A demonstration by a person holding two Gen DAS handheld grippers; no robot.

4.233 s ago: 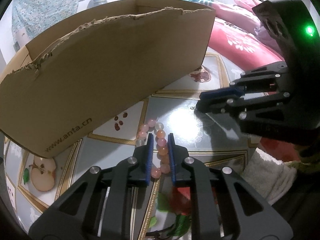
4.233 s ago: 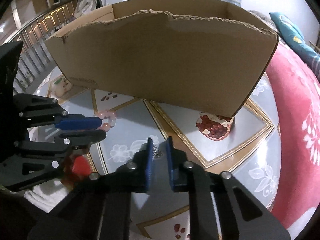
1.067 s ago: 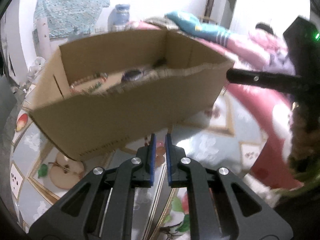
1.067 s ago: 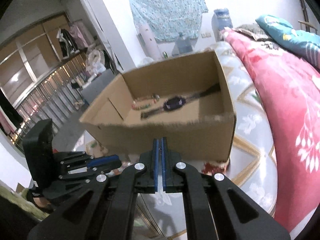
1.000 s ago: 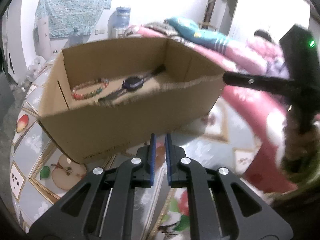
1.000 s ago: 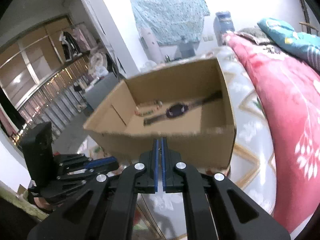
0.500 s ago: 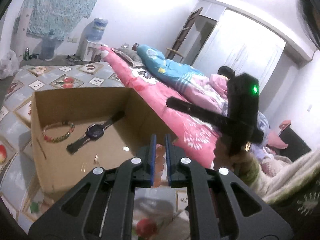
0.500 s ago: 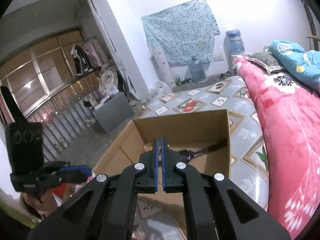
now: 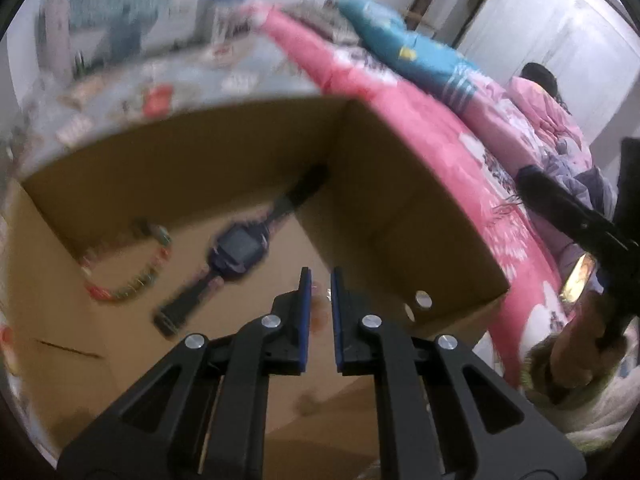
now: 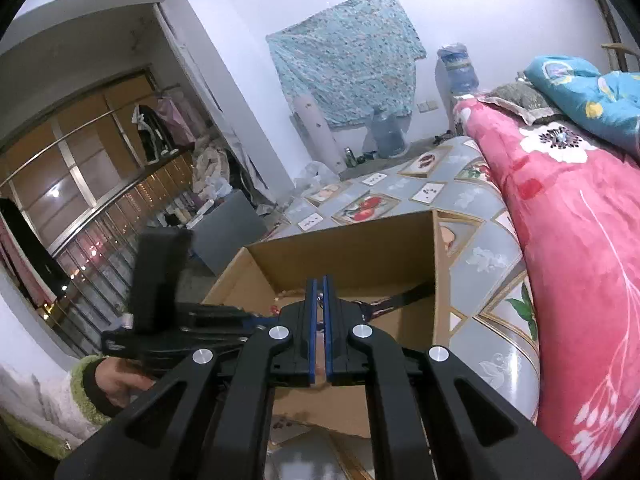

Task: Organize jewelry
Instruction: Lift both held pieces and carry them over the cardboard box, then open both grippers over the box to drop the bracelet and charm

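An open cardboard box (image 9: 400, 200) holds a dark watch (image 9: 236, 244) and a multicoloured bead bracelet (image 9: 132, 280). My left gripper (image 9: 318, 280) hovers over the box floor, shut on a pink and orange bead bracelet (image 9: 319, 314) that shows blurred between its pads. In the right wrist view my right gripper (image 10: 319, 284) is above the box's (image 10: 340, 256) near side, shut, with a tiny silver piece (image 10: 319, 301) glinting between the pads. The left gripper (image 10: 180, 320) is the black tool at lower left. The watch strap (image 10: 404, 296) peeks out behind my fingers.
A pink floral quilt (image 10: 580, 240) lies along the box's right side, with a blue pillow (image 9: 416, 52) further back. The box stands on a fruit-patterned cloth (image 10: 480, 264). A hand in a green cuffed sleeve (image 10: 116, 380) holds the left tool. Railings and a cluttered shelf are far left.
The left gripper has swung forward over the box and now looks down into it, the bead bracelet still between its pads. The right gripper has moved a little closer to the box, staying shut.
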